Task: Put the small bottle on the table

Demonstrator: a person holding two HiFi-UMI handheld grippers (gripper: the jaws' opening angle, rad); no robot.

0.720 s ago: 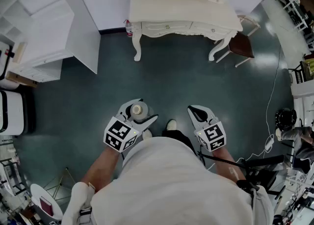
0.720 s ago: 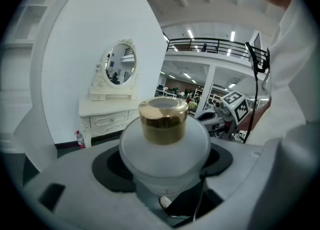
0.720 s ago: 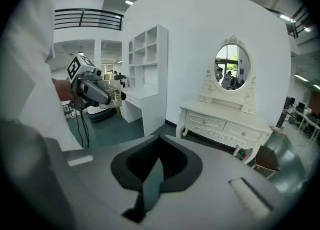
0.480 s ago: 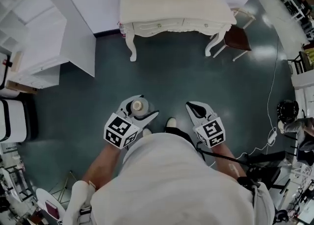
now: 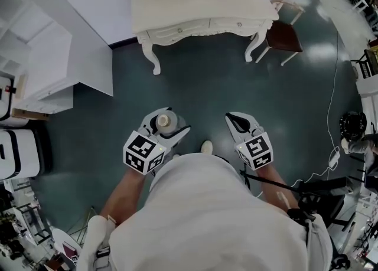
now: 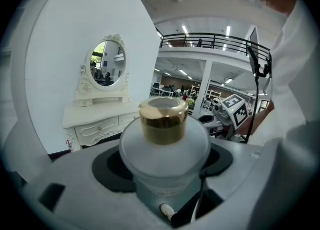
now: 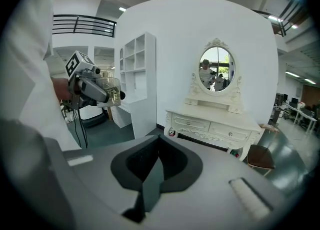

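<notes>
As the dressing table [image 5: 201, 16] stood well apart across the floor [image 5: 201, 87], the left gripper [image 5: 171, 123] held the small bottle [image 6: 162, 146] upright, jaws clamped on its body, presumably for carrying; the right gripper [image 5: 237, 123] hung closed, empty. The bottle showed a frosted, seemingly glass body and gold cap [image 6: 163, 120].

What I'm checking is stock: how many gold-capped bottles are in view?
1. The small bottle sits between the left tool's jaws, gold cap up; the right tool holds none. Others may be hidden behind the person.
</notes>
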